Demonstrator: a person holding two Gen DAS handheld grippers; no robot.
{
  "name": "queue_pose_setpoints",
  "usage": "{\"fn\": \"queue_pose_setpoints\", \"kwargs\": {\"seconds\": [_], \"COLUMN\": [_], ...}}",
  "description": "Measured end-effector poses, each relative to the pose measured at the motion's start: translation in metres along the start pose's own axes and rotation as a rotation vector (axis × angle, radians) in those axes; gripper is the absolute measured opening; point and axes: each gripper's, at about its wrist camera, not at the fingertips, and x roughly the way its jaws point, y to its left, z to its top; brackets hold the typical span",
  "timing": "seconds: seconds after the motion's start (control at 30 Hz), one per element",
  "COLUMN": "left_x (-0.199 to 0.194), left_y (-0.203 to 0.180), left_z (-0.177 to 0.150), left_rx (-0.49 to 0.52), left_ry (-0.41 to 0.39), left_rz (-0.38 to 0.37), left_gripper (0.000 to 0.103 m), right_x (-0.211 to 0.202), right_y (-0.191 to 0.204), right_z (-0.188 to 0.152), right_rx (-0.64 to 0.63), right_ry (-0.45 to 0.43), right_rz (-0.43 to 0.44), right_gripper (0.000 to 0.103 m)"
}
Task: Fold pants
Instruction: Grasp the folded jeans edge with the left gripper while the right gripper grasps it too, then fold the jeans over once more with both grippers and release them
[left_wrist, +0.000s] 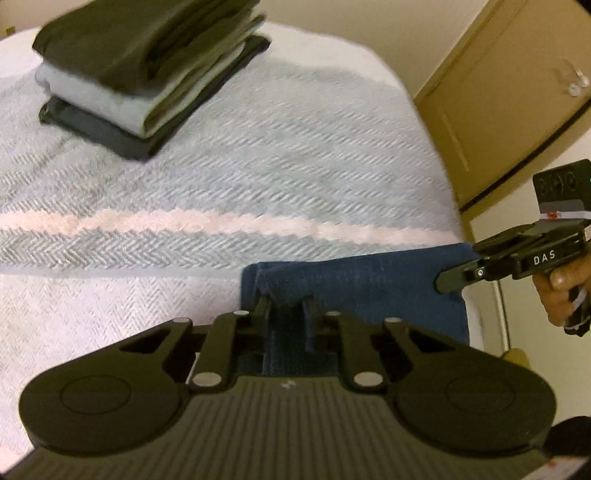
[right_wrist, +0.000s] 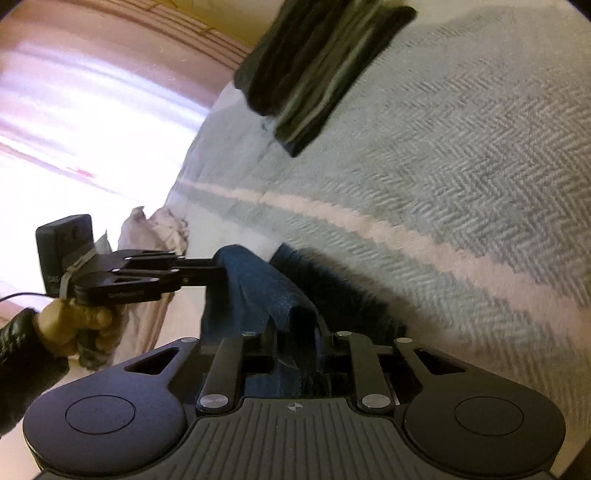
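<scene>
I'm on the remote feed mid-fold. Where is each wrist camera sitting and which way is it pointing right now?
Left wrist: on the left gripper, looking across the herringbone-weave blanket toward the stack of folded dark and pale clothes; right gripper and its hand at right.
Right wrist: on the right gripper, looking along the blanket; left gripper, hand and black sleeve at left.
Shared: dark blue denim pants pinched by both pairs of fingers, stack, blanket.
</scene>
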Motion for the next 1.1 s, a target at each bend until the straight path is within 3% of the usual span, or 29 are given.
{"fn": "queue_pose_setpoints", "kwargs": {"seconds": [0.1,0.23,0.4,0.5,0.57,0.63,0.73,0.83,0.93,1.1], "left_x": [0.027,0.018,-0.019,-0.027,-0.011,0.015,0.050,0.061,0.049,-0.003], "left_y": [0.004,0.005,0.007,0.000,-0.008,-0.008,-0.002,0.004,0.004,-0.002], "left_z": [-0.001,0.000,-0.001,-0.004,-0.005,-0.006,-0.006,-0.007,-0.007,-0.032], "left_rx": [-0.004,-0.040,-0.046,-0.050,-0.030,-0.024,-0.041,-0.060,-0.075,-0.141], "left_ry": [0.042,0.014,-0.034,-0.053,-0.035,-0.019,0.000,-0.008,-0.015,-0.073], "left_rz": [0.042,0.045,0.078,0.026,0.024,0.039,0.060,0.061,0.060,0.100], "left_gripper": [0.013,0.014,0.014,0.014,0.015,0.015,0.017,0.019,0.022,0.019], "right_x": [0.021,0.006,-0.028,-0.030,-0.008,0.017,0.043,0.047,0.030,0.024], "right_y": [-0.026,-0.027,0.013,0.039,0.046,0.038,0.016,0.005,0.007,0.015], "right_z": [0.000,0.003,-0.001,-0.005,-0.007,-0.009,-0.008,-0.007,-0.004,-0.011], "right_rx": [0.044,0.020,-0.127,-0.224,-0.271,-0.284,-0.262,-0.267,-0.202,-0.227], "right_ry": [0.040,0.018,-0.084,-0.091,-0.023,0.019,0.031,0.025,0.012,0.031], "right_rz": [-0.047,-0.075,-0.185,-0.136,-0.108,-0.160,-0.184,-0.163,-0.161,-0.202], "right_gripper": [0.015,0.022,0.024,0.024,0.024,0.024,0.024,0.024,0.024,0.024]}}
